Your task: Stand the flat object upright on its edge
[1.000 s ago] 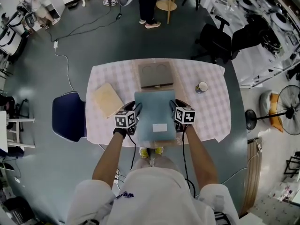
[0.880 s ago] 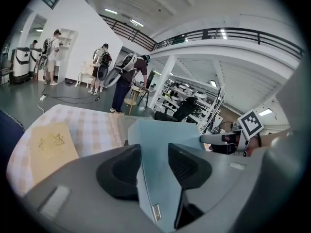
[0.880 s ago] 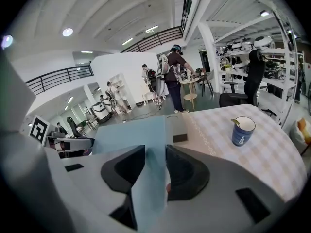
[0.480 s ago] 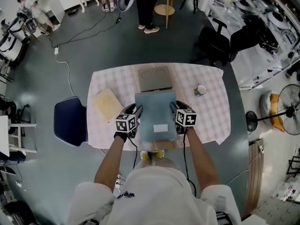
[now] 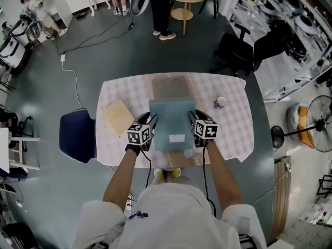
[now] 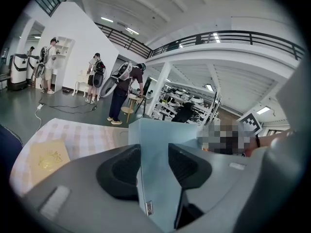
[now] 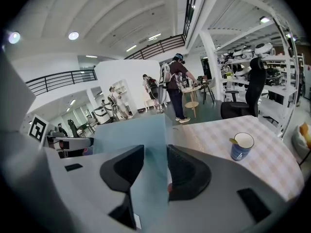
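Your left gripper (image 5: pixel 149 127) and right gripper (image 5: pixel 193 124) each clamp a side edge of the blue flat box (image 5: pixel 172 119), jaws narrow, pads pressed on its faces; it stands raised over the near middle of the checked table (image 5: pixel 233 134); whether its lower edge touches the table cannot be told; it covers part of a grey tray (image 5: pixel 168 84) at the table's far side and a brown sheet (image 5: pixel 181 158) at the table's near edge.

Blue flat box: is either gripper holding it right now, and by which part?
Both are. The left gripper is clamped on the left side edge of the blue flat box, and the right gripper is clamped on its right side edge.
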`<state>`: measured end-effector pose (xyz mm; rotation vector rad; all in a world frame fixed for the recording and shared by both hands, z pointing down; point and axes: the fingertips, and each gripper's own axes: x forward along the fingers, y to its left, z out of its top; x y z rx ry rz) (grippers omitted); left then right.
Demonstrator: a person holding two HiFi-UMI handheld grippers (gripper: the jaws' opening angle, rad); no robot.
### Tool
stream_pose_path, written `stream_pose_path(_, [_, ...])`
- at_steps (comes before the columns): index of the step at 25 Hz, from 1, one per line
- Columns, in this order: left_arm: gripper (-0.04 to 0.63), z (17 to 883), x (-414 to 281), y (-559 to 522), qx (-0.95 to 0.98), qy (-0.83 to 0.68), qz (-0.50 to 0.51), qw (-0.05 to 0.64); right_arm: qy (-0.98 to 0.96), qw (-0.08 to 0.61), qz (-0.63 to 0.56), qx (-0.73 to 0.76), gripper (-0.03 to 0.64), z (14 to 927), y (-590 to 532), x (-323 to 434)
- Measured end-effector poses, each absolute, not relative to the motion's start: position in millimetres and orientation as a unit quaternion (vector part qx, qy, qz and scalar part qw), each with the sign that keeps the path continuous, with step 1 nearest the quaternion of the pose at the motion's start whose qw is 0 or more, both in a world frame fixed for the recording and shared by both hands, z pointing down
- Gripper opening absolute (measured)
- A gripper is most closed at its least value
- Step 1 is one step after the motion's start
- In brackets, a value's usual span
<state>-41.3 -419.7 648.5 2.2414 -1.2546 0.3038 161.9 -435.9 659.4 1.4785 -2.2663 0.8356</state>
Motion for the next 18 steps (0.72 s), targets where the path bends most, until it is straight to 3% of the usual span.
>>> stream_pose_path(18, [0.176, 609, -35, -433, 0.845, -0.469, 0.092, 0.238, -0.798, 0.127, 0.268, 0.524, 0.155, 629, -448, 169])
